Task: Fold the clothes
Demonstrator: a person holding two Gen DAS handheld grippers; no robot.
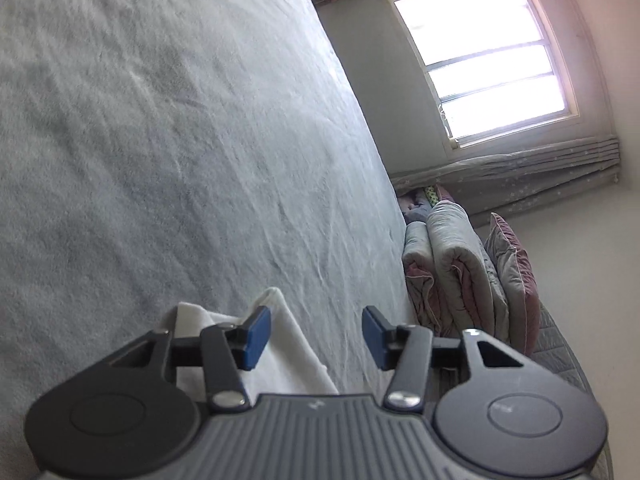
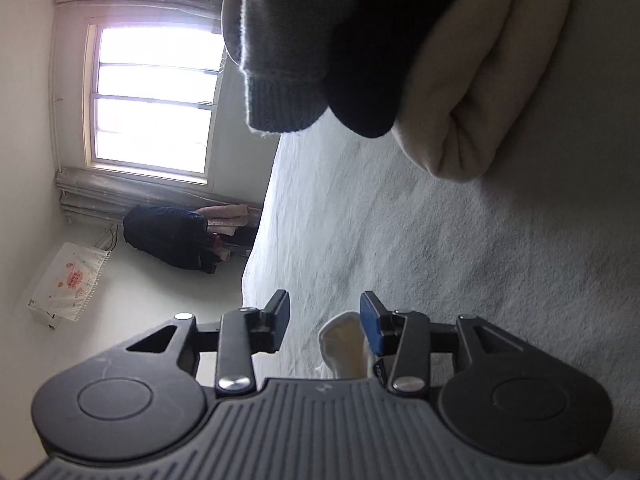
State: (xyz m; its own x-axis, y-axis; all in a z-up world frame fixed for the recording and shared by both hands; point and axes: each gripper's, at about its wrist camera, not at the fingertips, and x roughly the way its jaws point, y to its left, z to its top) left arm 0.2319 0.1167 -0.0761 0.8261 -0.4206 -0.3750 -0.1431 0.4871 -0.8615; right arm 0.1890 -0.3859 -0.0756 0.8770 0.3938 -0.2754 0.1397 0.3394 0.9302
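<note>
1. Two grippers hover over a pale bedsheet (image 1: 180, 140), both with jaws parted and nothing pinched.
2. Left gripper (image 1: 316, 338): its blue pads stand apart; a white garment (image 1: 284, 360) lies on the sheet under its left finger.
3. Right gripper (image 2: 324, 326): jaws apart, a white cloth edge (image 2: 344, 344) just beside its right pad, whether touching is unclear.
4. Farther on lie a grey knit garment (image 2: 280, 60) and a cream garment (image 2: 472, 92).
</note>
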